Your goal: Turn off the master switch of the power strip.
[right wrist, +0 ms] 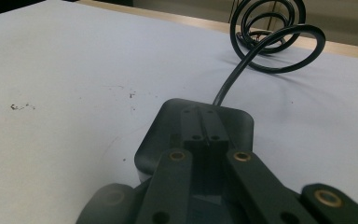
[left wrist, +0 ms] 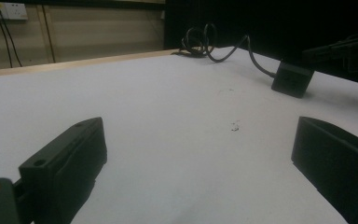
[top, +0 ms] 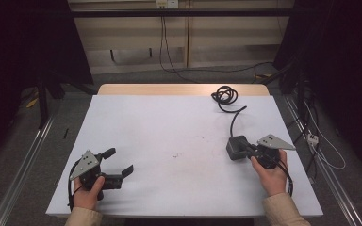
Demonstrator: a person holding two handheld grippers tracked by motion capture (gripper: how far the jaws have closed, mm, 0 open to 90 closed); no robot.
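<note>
Our right gripper (top: 249, 151), jaws closed together, rests against the black adapter (top: 236, 148) at the counter's (top: 169, 127) right; our left gripper (top: 119, 162) sits open, near left

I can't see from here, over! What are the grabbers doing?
Left gripper open, empty. Right gripper shut, tips over black boxy power adapter. Its coiled black cable behind. White table clear between.

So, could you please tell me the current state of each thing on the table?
Left gripper: open, nothing between its jaws.
Right gripper: shut, jaws together over the black adapter.
Black adapter: lying flat on the table.
Cable: coiled near the far edge, attached to the adapter.
</note>
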